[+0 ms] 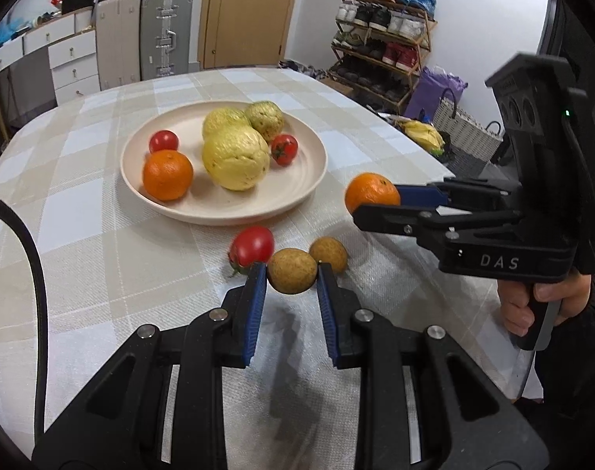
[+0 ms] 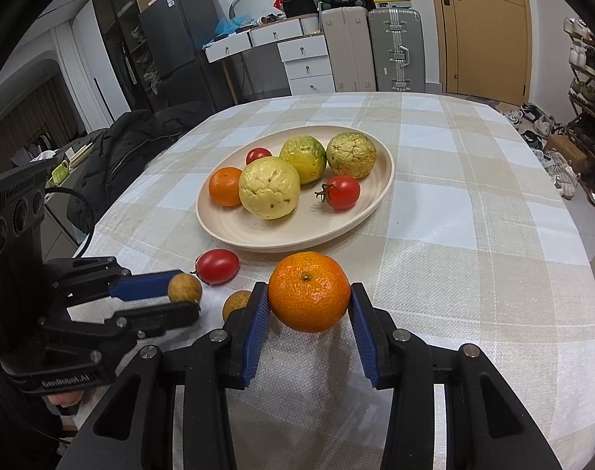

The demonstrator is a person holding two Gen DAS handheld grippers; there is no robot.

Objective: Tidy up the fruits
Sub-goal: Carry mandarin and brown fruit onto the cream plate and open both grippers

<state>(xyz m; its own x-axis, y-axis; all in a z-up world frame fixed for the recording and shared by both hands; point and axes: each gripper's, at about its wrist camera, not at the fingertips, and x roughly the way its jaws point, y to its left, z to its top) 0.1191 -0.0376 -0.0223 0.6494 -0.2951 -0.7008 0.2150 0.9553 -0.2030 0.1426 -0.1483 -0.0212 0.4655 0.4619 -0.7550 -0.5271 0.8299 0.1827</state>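
Note:
My left gripper (image 1: 292, 274) is shut on a small brown longan (image 1: 292, 276), its blue pads pressing both sides; the same grip shows at the left of the right wrist view, gripper (image 2: 181, 291) on longan (image 2: 184, 288). My right gripper (image 2: 309, 293) is shut on an orange tangerine (image 2: 309, 291), seen from the side as gripper (image 1: 375, 196) on tangerine (image 1: 369, 192). Loose on the cloth lie a second longan (image 1: 328, 254) (image 2: 236, 303) and a red tomato (image 1: 253, 244) (image 2: 217, 266). The cream plate (image 1: 172, 207) (image 2: 234, 231) holds a tangerine, two tomatoes and three yellow-green guavas.
The checked tablecloth (image 2: 473, 235) covers a round table. A dark jacket (image 2: 121, 156) lies past its left edge. Bananas (image 1: 420, 133) and a wicker basket (image 1: 465, 133) sit beyond the right edge, with a shoe rack (image 1: 379, 43) behind. A hand (image 1: 532, 305) holds the right gripper's handle.

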